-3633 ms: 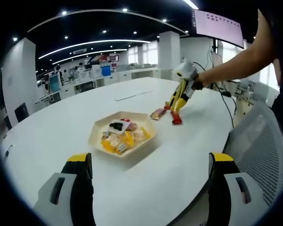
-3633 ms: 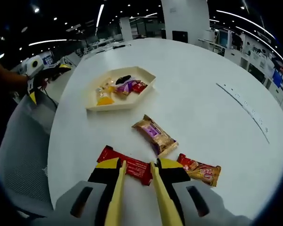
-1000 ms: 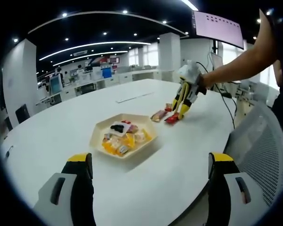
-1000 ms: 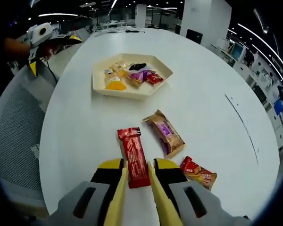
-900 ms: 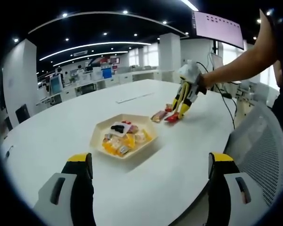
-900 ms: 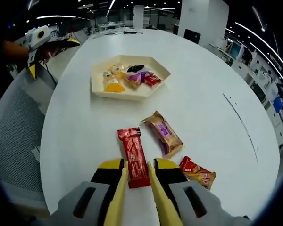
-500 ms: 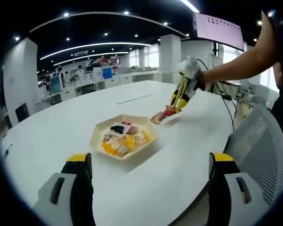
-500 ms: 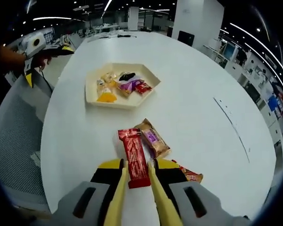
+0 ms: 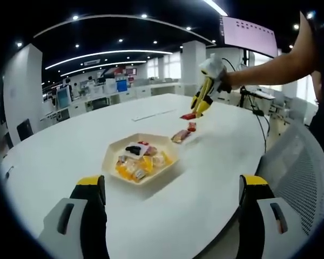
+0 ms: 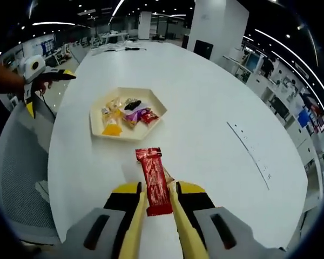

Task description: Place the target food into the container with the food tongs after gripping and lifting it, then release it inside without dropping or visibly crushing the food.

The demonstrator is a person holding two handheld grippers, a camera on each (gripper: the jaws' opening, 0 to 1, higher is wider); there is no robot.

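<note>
A red snack packet [image 10: 153, 182] hangs above the white table, pinched between the yellow tongs of my right gripper [image 10: 157, 190], which is shut on it. In the left gripper view that same gripper [image 9: 200, 103] is raised at the upper right on a person's arm, with the red packet [image 9: 188, 115] at its tips. The cream hexagonal tray [image 10: 130, 91] holds several wrapped snacks and lies ahead of the packet; its rim [image 9: 107, 156] sits mid-table. My left gripper [image 9: 171, 183] stands wide open at the near table edge, holding nothing.
A brown packet [image 9: 179, 135] and a red-orange packet [image 9: 192, 126] lie on the table beyond the tray. A grey mesh chair [image 9: 299, 172] stands at the table's edge. The left gripper [image 10: 36, 73] shows at the far left. An office with desks lies behind.
My right gripper has risen with the red packet, which has left the table and now hangs well above the other packets. The left gripper and the tray stay as they were.
</note>
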